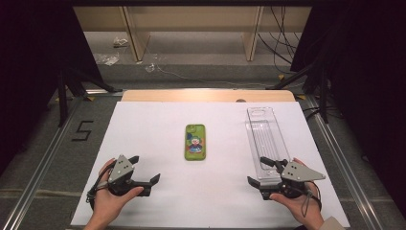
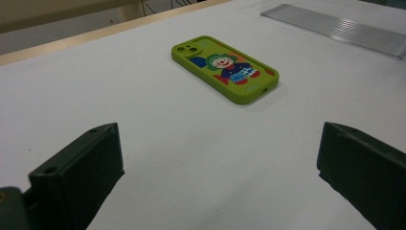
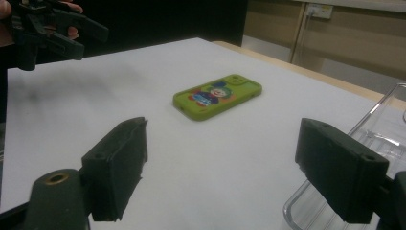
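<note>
A green phone case (image 1: 195,142) with a clown picture lies flat in the middle of the white table sheet (image 1: 158,124); it also shows ahead of both gripper cameras (image 2: 225,68) (image 3: 218,96). A clear plastic tray (image 1: 265,139) lies lengthwise at the right. My left gripper (image 1: 145,169) rests at the front left, open and empty, well short of the case (image 2: 218,160). At the front right my right gripper (image 1: 268,171) is open with nothing between its fingers, its far jaw by the tray's near end (image 3: 220,163).
The wooden table edge (image 1: 208,95) runs along the back. Metal rails (image 1: 335,148) flank the sheet on both sides. Beyond the table, cables and scraps lie on the floor (image 1: 158,64) near wooden furniture legs.
</note>
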{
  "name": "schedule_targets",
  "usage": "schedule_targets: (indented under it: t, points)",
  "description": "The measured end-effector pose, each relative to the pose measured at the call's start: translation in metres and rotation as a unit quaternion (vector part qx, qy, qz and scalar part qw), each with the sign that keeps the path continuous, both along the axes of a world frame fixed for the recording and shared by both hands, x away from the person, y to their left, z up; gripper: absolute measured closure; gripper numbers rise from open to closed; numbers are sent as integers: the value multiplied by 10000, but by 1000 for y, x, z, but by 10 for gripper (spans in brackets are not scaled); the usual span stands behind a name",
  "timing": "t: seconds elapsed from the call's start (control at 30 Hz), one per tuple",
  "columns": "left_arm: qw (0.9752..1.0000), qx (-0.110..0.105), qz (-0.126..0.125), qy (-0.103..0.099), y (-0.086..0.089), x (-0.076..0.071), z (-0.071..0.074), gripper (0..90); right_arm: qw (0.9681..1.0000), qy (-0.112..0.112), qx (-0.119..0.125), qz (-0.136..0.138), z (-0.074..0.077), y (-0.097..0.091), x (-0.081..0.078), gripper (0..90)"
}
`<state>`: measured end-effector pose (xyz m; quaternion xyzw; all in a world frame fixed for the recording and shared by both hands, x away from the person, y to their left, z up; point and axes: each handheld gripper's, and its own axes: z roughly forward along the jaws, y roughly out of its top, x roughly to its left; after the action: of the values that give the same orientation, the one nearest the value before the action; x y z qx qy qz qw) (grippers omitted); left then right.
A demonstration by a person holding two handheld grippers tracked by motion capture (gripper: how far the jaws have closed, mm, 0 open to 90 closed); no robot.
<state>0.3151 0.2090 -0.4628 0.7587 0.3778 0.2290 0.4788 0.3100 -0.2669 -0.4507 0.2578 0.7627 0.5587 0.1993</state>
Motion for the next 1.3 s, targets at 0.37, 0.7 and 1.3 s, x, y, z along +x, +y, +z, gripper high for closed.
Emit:
schedule_targets:
  t: [0.37,0.7,1.3]
  points:
    - [10000,-21,-11,-11,0,-1,0,54,10000,-19,-24,4,1,1,0,197]
    - [10000,-38,66,-19,-1,0,2,234,10000,-36,-24,5,1,1,0,200]
    - [9977,158,-503,428,-56,31,11,898,10000,-37,-18,-15,0,0,1,205]
